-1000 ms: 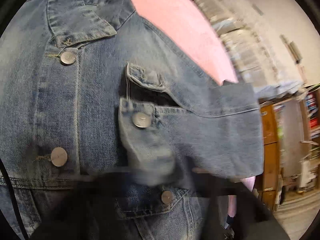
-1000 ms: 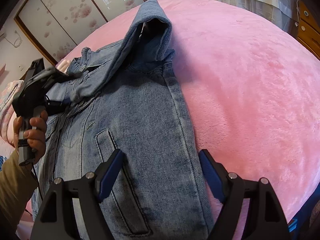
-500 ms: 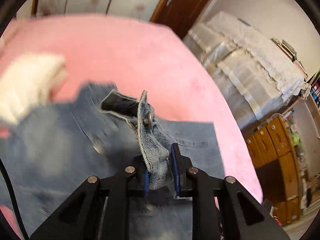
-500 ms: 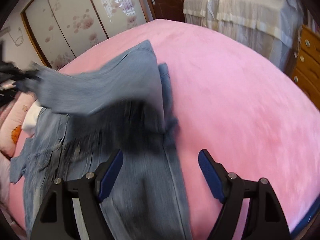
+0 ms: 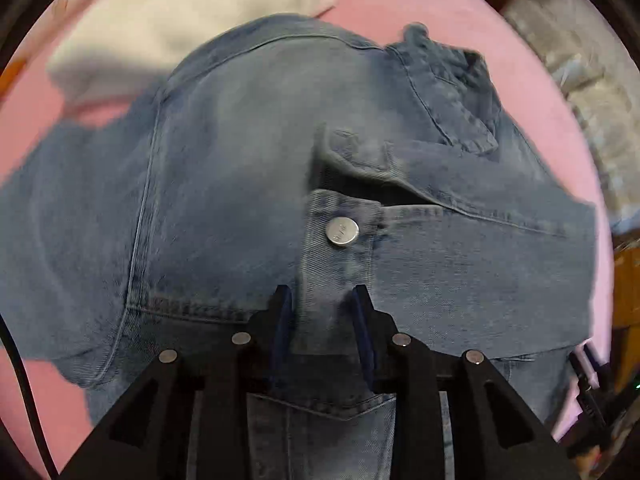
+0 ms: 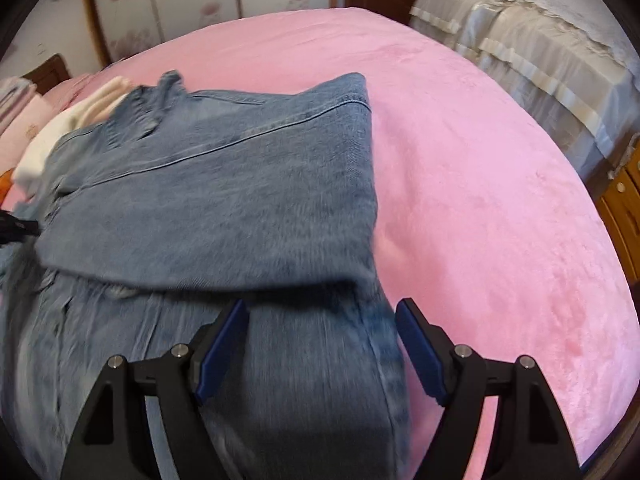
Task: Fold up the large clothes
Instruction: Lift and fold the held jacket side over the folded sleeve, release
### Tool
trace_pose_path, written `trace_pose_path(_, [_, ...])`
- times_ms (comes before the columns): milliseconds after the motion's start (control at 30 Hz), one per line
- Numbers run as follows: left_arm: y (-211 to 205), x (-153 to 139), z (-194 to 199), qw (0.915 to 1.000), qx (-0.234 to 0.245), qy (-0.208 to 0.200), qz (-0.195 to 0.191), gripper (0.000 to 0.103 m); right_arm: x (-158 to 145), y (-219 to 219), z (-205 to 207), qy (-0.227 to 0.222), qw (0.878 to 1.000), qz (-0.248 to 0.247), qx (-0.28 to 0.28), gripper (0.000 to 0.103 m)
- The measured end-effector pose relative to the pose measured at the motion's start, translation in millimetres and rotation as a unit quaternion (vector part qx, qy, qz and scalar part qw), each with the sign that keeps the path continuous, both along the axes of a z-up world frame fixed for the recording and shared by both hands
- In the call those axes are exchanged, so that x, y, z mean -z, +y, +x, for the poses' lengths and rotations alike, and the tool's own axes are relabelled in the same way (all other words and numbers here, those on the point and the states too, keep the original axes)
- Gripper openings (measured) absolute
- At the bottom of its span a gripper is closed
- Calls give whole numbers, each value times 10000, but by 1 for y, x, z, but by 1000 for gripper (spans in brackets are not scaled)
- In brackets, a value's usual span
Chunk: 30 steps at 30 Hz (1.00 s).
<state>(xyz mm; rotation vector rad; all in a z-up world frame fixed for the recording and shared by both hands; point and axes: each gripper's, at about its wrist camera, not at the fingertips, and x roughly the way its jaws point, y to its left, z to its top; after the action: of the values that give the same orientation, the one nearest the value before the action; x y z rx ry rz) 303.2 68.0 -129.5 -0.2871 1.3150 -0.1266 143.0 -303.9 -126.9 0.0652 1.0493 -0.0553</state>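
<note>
Left tongs [image 5: 323, 326] carried the sleeve cuff [image 5: 340, 264] across the jacket [image 5: 224, 184], just loosening.

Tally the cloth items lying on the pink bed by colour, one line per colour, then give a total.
Blue: 1, the denim jacket, one sleeve folded across its body.
Cream-white: 1, a soft folded item beyond the jacket's collar; what it is I cannot tell.
Pink: 1, a pillow or folded cloth at the bed's far left edge, partly out of frame.
Total: 3, on the pink blanket.
</note>
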Motion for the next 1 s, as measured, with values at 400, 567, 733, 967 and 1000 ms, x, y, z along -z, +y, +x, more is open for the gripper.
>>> trace_pose_path(400, [23,-21,54,9936,-325,-498,-959,64,-40,-22,28,-431,9975,539,117,77])
trace_pose_path(567, [-5,15,86,9984,-159,8,-535,64,-37,-31,56,-522,9963,604,309,77])
trace_pose_path(733, [-21,28,86,9994,178,9,-306,58,-30,-49,102,-454,9957,596,553,77])
trace_pose_path(967, [-60,4,74,9969,517,-479,362,15,11,-70,172,73,9931,766,886,63])
trace_pose_path(1000, [-65,-5,70,9951,480,-677,535,15,16,-68,178,163,9933,888,719,24])
